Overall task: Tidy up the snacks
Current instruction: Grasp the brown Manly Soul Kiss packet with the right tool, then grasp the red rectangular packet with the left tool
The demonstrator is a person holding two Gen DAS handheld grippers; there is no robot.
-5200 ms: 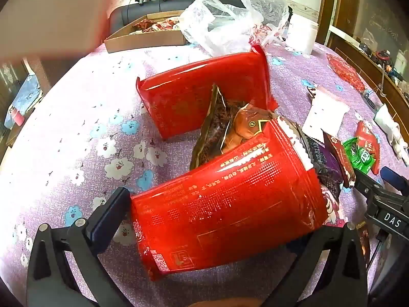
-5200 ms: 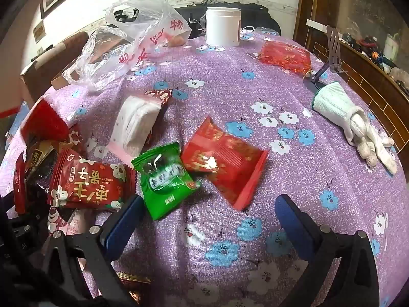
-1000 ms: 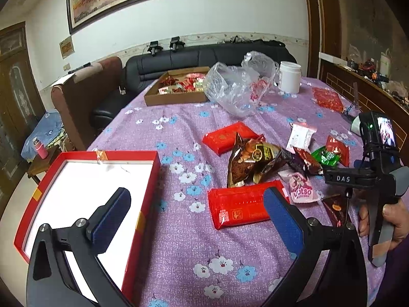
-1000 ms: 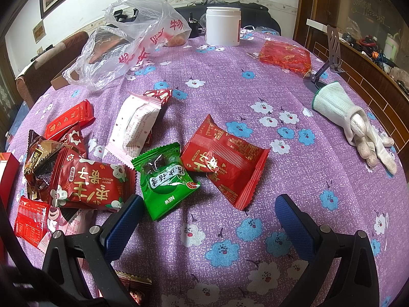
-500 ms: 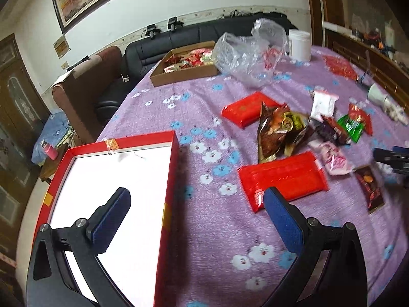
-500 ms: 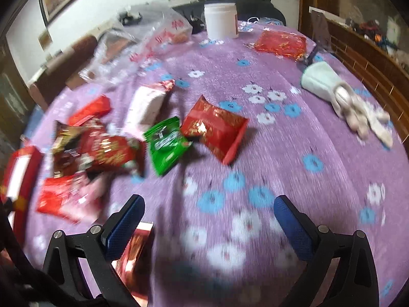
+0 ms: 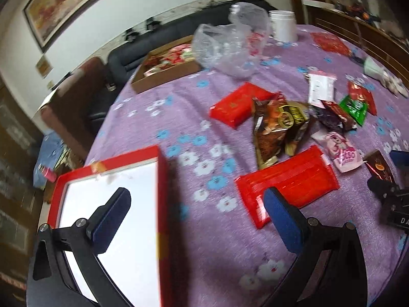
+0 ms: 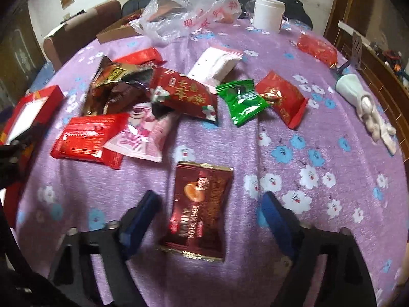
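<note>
Step in hand, judged: first pick-up of a snack for the red box [image 7: 163, 179].

Right gripper [image 8: 212, 215]: lower centre of the right wrist view; jaws closing, the dark red packet [image 8: 202, 212] lying between them, pads not yet pressing on it.

Left gripper [image 7: 196, 212]: lower centre of the left wrist view; jaws spread, nothing between them; one finger over the box's white interior, the other beside the flat red pack [image 7: 288, 184].

Remaining snacks: heaped in the upper left of the right wrist view, the pink packet [image 8: 145, 135] nearest.

Next move, judged: closure on the packet's long edges, then a lift.

Room: bare purple tablecloth [image 8: 319, 204] to the lower right; table edge at the frame bottom, near the packet.
</note>
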